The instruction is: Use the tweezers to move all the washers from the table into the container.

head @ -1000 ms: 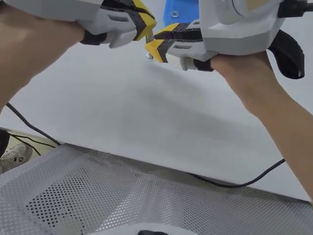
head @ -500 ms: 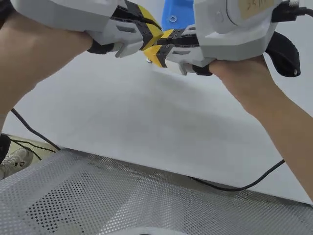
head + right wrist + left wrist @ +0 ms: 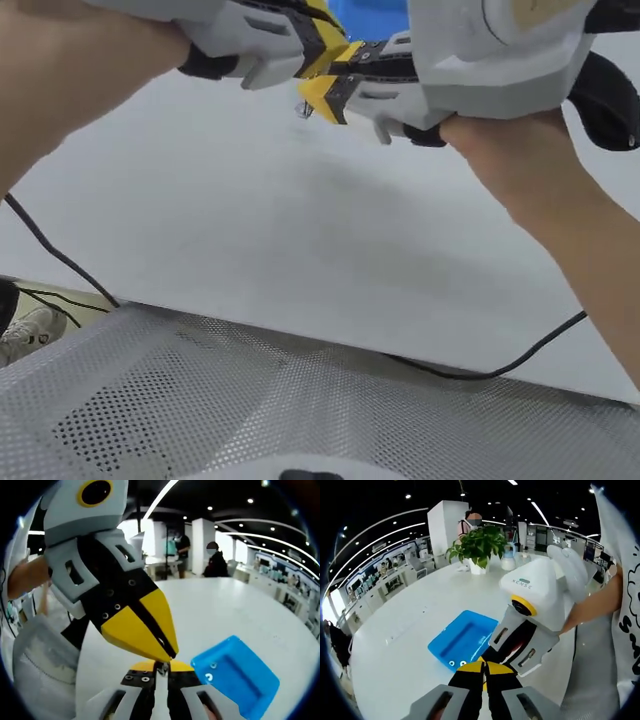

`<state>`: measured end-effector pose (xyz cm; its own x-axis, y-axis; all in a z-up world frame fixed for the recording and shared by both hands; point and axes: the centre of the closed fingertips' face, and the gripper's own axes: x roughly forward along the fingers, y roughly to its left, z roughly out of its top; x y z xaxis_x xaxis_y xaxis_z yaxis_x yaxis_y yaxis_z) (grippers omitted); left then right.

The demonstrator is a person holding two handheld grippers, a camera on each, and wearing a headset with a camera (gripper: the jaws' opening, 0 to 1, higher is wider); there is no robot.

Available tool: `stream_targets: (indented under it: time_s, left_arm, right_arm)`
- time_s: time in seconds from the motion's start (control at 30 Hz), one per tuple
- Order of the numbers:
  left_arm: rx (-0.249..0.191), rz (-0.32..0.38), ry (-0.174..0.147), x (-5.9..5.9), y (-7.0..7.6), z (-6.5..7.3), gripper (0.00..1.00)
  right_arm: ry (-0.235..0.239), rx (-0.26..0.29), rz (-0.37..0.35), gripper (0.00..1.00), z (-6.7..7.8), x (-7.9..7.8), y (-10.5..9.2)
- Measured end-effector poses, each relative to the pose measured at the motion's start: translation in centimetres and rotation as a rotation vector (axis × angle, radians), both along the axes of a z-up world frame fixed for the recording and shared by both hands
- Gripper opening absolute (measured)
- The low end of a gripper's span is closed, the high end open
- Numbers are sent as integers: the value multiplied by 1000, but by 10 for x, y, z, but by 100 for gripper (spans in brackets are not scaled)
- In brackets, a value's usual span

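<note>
The blue container (image 3: 368, 18) lies at the top edge of the head view, just behind both grippers. Its floor (image 3: 465, 640) holds two washers (image 3: 453, 663), also visible as washers (image 3: 212, 665) in the right gripper view. My right gripper (image 3: 318, 98) is shut on thin metal tweezers (image 3: 161, 669), and their tip (image 3: 303, 108) pokes out below the jaws over the white table (image 3: 250, 230). My left gripper (image 3: 330, 50) is shut, its yellow fingers (image 3: 137, 625) touching the right gripper's tips from above. Whether the tweezers hold a washer is too small to tell.
A black cable (image 3: 480, 372) runs along the table's near edge. Below it is a perforated metal surface (image 3: 300, 410), and a shoe (image 3: 28, 325) shows on the floor at the left. A potted plant (image 3: 480, 547) stands far back on the table.
The left gripper's tip has moved right and closed the gap to the right gripper's tip. Both grippers sit slightly higher in the picture, partly from head movement.
</note>
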<state>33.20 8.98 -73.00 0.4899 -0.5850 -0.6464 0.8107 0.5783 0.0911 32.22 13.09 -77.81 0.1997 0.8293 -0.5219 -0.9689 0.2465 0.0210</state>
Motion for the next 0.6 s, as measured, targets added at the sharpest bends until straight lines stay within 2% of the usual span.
stream_targets:
  time_s: [0.17,0.2,0.37,0.6]
  left_arm:
    - [-5,-28,-56,6,-9,18,0]
    - [-9,-29,-77,9,-10,22,0]
    - [-60,-16,-121,19,-17,35,0]
    - [-101,5,-204,37,-29,53,0]
  right_arm:
    - [-49,14,-39,4,18,11,-8]
    - [-54,15,-41,4,19,13,-9]
    - [-126,-6,-85,4,31,29,-18]
    - [-173,20,-145,4,50,51,-30]
